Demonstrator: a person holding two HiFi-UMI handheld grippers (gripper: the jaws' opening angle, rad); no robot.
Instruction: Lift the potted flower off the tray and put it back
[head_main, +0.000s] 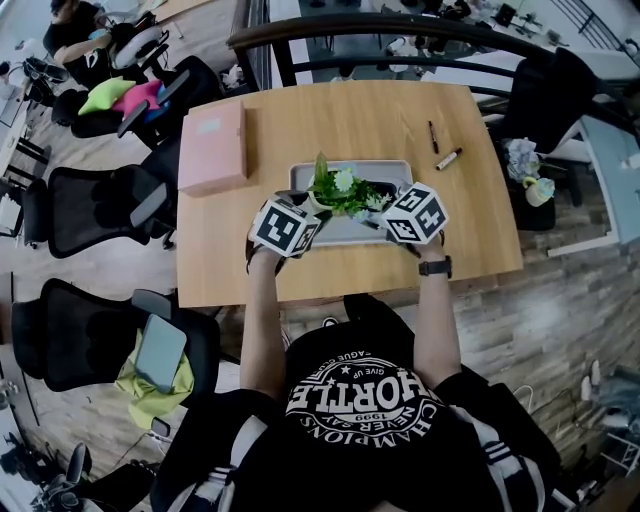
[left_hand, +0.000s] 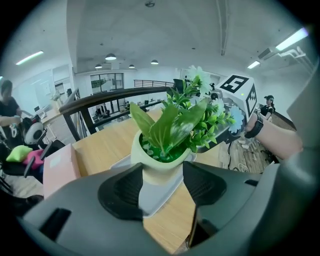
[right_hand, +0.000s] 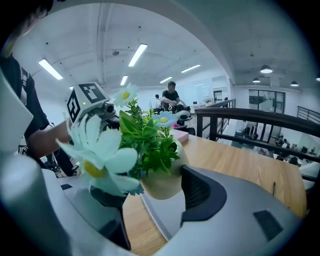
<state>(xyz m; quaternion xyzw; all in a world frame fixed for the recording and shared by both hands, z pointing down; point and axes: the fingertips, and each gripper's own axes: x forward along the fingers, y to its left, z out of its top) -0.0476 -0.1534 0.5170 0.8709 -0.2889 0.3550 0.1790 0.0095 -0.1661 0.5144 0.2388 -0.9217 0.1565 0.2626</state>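
- At the left of the worktop (head_main: 340, 115) we see a flat pink box (head_main: 212, 147). It has a pale label whose print is too small for us to read.
- The left claw (left_hand: 162, 185) pinches the potted flower (head_main: 340, 190) low on its pale pot. One ribbed pad sits against each side.
- The potted flower is held between both claws over the grey tray (head_main: 395, 170). In the right gripper view its rounded base hangs clear of the tray.
- The pot stands upright with its long axis vertical. Its mouth faces up, and the green leaves and white, yellow-centred blooms rise from it.
- Nearest the camera, the person's black shirt (head_main: 360, 400) has white print that reads upside down from here. We make out "CHAMPIONS" and "1999".
- The right claw (right_hand: 152, 192) also pinches the pot. One pad is against its side, and the other is mostly hidden behind a large bloom.
- Towards the right of the worktop lie a dark pen (head_main: 433, 136) and a marker (head_main: 448, 158), well apart from the tray.
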